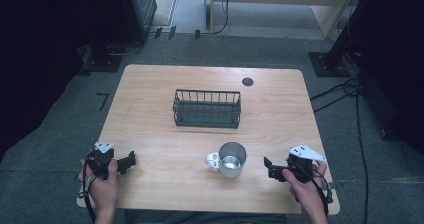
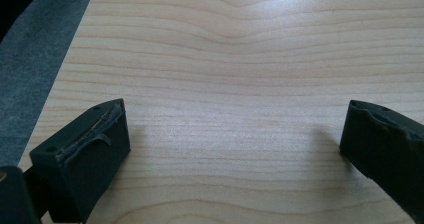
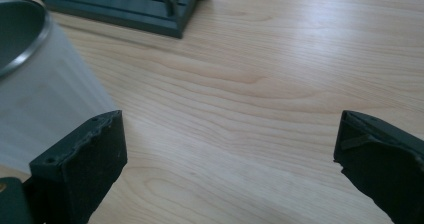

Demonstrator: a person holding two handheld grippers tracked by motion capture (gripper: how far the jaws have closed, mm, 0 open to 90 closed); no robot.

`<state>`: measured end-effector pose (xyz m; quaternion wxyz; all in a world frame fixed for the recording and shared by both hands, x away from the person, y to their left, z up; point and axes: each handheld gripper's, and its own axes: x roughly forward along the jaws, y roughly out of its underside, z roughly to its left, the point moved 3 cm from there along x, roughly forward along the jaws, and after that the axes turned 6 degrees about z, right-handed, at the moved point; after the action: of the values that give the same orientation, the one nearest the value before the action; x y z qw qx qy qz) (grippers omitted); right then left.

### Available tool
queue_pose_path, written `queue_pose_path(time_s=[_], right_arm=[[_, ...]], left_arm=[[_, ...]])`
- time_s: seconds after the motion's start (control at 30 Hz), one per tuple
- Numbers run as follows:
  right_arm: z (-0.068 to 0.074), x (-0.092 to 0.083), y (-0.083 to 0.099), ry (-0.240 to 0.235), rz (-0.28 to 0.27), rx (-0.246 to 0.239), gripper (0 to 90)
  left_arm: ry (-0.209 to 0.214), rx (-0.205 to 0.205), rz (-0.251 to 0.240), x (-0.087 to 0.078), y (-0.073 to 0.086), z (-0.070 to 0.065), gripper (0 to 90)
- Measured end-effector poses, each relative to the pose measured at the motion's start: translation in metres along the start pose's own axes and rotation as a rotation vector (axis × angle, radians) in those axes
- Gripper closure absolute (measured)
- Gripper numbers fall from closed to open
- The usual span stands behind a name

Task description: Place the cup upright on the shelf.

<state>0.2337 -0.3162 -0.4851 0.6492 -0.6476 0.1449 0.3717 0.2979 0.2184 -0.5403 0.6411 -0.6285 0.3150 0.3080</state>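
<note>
A metal mug (image 1: 230,160) stands upright near the table's front middle, its handle pointing left. In the right gripper view the mug (image 3: 35,79) rises close at the left. A dark wire basket (image 1: 207,108) sits in the middle of the table, and its corner (image 3: 150,9) shows far off in the right gripper view. My left gripper (image 1: 131,161) rests at the front left, open, with bare wood between its jaws (image 2: 235,134). My right gripper (image 1: 270,167) is at the front right, just right of the mug, open and holding nothing (image 3: 230,144).
The wooden table (image 1: 150,134) has a round dark grommet (image 1: 247,81) near its far edge. Grey carpet surrounds it, with cables (image 1: 345,91) on the floor at the right and stand bases beyond the far corners.
</note>
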Motion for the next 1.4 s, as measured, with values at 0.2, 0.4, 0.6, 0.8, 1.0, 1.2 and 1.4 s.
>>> queue_pose_path(time_s=[0.2,0.4,0.6,0.8,1.0,1.2,1.4], right_arm=[[0.02,0.001,-0.006,-0.045,-0.004,-0.044,0.2],[0.038,0.002,-0.011,-0.108,-0.009,-0.073,0.0],[0.053,0.004,-0.014,-0.155,-0.011,-0.099,0.0],[0.067,0.006,-0.016,-0.213,-0.023,-0.128,0.0],[0.08,0.012,-0.017,-0.259,-0.019,-0.156,0.0],[0.09,0.022,-0.018,-0.275,-0.007,-0.174,0.0],[0.097,0.031,-0.017,-0.274,0.013,-0.203,0.0]], left_arm=[[0.005,0.005,-0.001,0.0,0.0,-0.001,0.0],[0.004,0.005,-0.001,0.0,0.0,-0.001,0.0],[0.004,0.005,-0.001,0.0,0.0,-0.001,0.0],[0.004,0.005,0.0,0.0,0.0,-0.001,0.0],[0.005,0.005,-0.001,0.0,0.0,-0.001,0.0],[0.005,0.005,-0.001,0.0,0.0,-0.001,0.0],[0.005,0.005,-0.001,0.0,0.0,-0.001,0.0]])
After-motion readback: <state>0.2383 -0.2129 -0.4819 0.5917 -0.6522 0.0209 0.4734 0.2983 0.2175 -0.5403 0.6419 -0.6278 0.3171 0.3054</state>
